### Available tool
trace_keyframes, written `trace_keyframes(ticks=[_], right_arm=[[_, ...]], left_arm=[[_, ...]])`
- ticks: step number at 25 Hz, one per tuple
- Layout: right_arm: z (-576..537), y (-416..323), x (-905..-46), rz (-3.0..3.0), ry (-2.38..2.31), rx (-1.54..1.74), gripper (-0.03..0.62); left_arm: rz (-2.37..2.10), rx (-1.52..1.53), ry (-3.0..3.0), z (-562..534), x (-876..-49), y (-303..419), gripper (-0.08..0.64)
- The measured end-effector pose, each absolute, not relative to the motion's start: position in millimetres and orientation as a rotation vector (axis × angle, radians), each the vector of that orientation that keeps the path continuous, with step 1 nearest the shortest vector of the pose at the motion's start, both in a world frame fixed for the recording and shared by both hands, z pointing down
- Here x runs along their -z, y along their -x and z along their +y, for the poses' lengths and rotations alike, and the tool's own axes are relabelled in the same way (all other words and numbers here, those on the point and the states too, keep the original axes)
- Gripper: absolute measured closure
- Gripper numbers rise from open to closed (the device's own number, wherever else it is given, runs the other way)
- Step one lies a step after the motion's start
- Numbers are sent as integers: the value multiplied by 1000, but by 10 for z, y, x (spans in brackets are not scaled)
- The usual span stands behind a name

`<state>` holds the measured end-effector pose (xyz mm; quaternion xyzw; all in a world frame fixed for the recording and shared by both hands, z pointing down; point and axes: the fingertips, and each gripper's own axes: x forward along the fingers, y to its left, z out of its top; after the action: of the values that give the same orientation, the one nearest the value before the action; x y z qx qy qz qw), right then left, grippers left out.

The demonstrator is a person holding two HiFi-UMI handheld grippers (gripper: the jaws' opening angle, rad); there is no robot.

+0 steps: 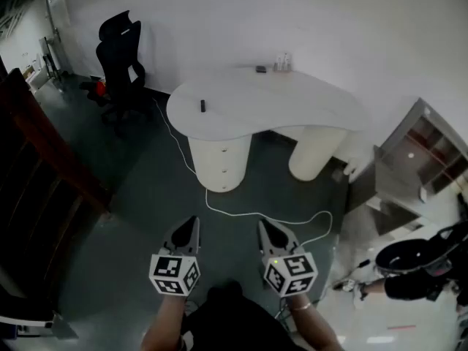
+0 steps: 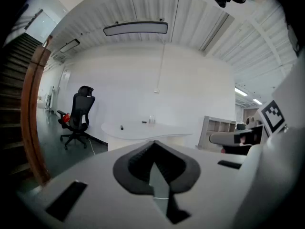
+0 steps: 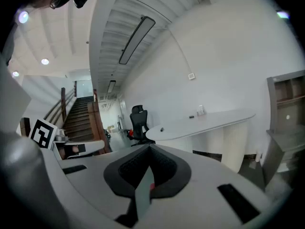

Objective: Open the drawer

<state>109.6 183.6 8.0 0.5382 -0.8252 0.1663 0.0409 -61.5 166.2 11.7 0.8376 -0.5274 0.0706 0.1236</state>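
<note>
A white curved desk [image 1: 292, 101] stands across the dark floor ahead of me. Its rounded left pedestal [image 1: 219, 159] carries stacked drawer fronts with small knobs, all flush. My left gripper [image 1: 191, 227] and right gripper [image 1: 263, 229] are held side by side low in the head view, well short of the pedestal. Both point toward the desk, jaws shut with nothing between them. The desk shows far off in the left gripper view [image 2: 143, 129] and in the right gripper view [image 3: 205, 123], beyond the closed jaw tips.
A black office chair [image 1: 121, 57] stands at the back left. A white cable [image 1: 256, 214] snakes over the floor between me and the pedestal. A wooden stair rail [image 1: 44, 159] runs along the left, an open shelf unit [image 1: 431, 148] stands right, and a person [image 1: 417, 269] is beside it.
</note>
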Motion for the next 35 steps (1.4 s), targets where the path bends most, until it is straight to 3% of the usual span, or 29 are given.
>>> trace_keyframes(ticks=[16,18,23,35], right_arm=[[1664,-1214,-271,-2532,-1620,-588,582],[1647,-1212,-290,-2541,-1591,-597,506],[1582,-1227,-360,-2528,-1557,-602,442],[1248,-1120,-612,-2479,-1485,-666,405]], left_arm=[[-1560,-209,-2433,1583,-152,416,557],[-1563,-206,-2429,1567,-150,393,557],[-1562,-212,-2429,1512,-152,354,557],[-1562,-256,-2398,1200,-311,406,557]])
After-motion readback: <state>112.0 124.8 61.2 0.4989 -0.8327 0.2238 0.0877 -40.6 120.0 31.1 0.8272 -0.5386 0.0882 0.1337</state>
